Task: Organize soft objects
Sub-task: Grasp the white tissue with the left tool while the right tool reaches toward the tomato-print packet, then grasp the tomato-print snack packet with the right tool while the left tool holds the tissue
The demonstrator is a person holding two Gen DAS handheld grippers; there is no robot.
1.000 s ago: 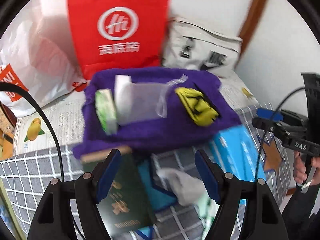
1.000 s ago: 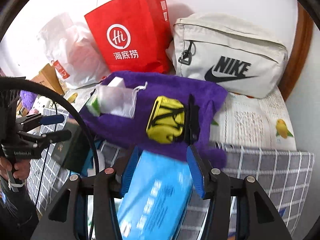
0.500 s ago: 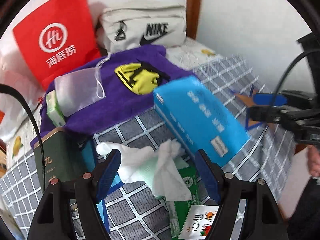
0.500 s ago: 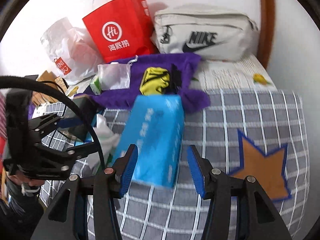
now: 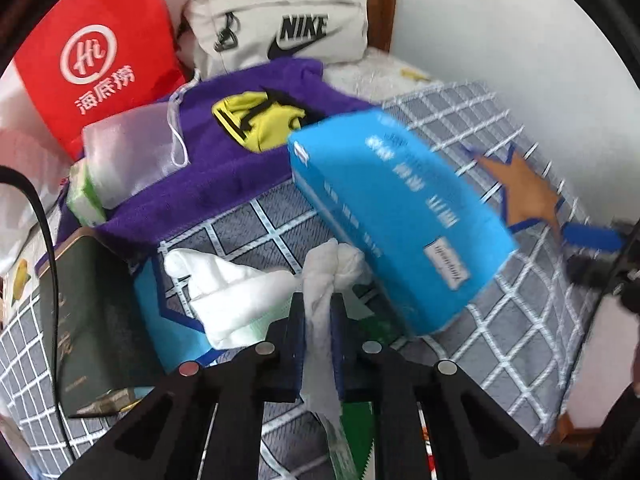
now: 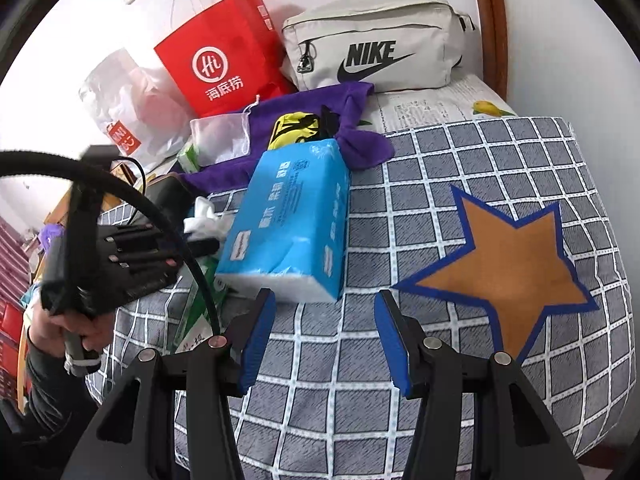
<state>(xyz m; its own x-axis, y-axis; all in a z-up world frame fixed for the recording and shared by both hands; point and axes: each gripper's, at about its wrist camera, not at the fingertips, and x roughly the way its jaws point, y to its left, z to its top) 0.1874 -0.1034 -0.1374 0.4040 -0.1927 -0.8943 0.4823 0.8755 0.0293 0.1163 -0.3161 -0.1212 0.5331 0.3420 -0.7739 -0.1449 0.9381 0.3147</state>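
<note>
My left gripper (image 5: 318,308) is shut on a crumpled white tissue (image 5: 240,296) that sticks up between its pads and trails down behind them. The tissue lies over a green tissue packet (image 5: 360,432) on the checked blanket (image 5: 520,320). Just to the right is a blue tissue pack (image 5: 400,216). In the right wrist view, my right gripper (image 6: 324,320) stands open over the blanket (image 6: 400,208), nothing between its fingers, with the blue pack (image 6: 288,220) just beyond its left fingertip. The left gripper (image 6: 200,246) shows there at the left, on the tissue (image 6: 208,216).
A purple towel (image 5: 224,184) behind carries a yellow pouch (image 5: 264,120) and a clear mesh bag (image 5: 128,152). A dark green book (image 5: 88,320) lies at the left. A red paper bag (image 6: 220,64) and a white Nike bag (image 6: 372,48) stand against the wall.
The left jaws, wide a half second ago, have closed on the white tissue. Both grippers have dropped closer to the blanket; the right one has slid right of the blue pack.
</note>
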